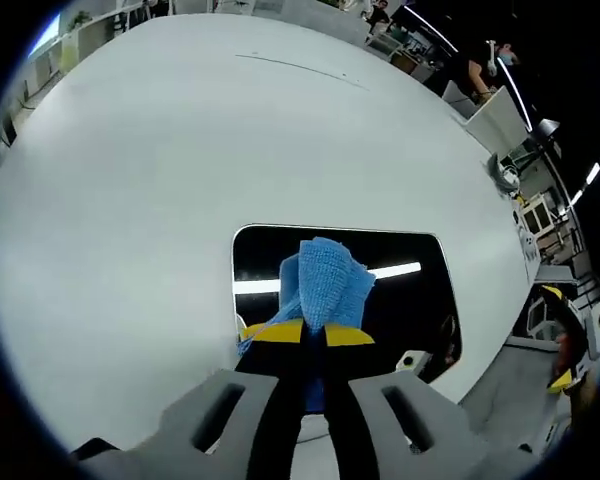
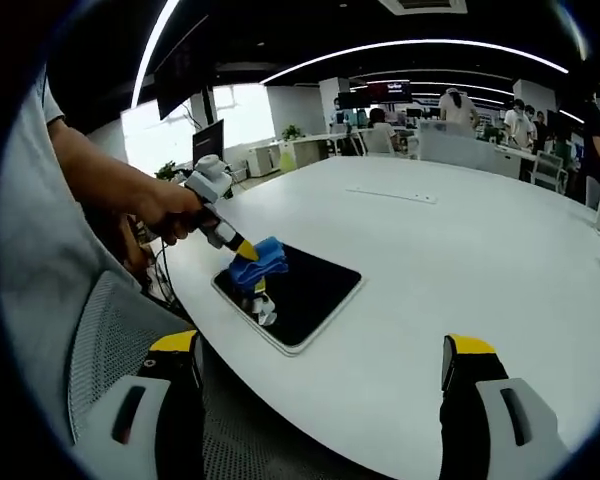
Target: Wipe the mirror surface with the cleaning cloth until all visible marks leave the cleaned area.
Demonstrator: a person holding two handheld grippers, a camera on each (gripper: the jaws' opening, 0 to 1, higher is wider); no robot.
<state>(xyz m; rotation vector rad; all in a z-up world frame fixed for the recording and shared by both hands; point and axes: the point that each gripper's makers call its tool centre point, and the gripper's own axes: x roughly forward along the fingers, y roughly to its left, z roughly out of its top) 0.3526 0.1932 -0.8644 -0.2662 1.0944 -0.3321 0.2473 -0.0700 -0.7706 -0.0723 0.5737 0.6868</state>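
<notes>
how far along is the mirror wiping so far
Done: the left tool is shut on the blue cleaning cloth and has it at the near edge of the dark rectangular mirror on the white table. In hand: the wipe itself. Left: most of the glass; marks are too small to judge. The right tool hangs open, idle.

My yellow-tipped black fingers (image 1: pixel 325 335) pinch a bright blue waffle-textured cloth (image 1: pixel 325 285) over the dark, white-edged mirror (image 1: pixel 410 300), on a plain white table (image 1: pixel 130 200).
</notes>
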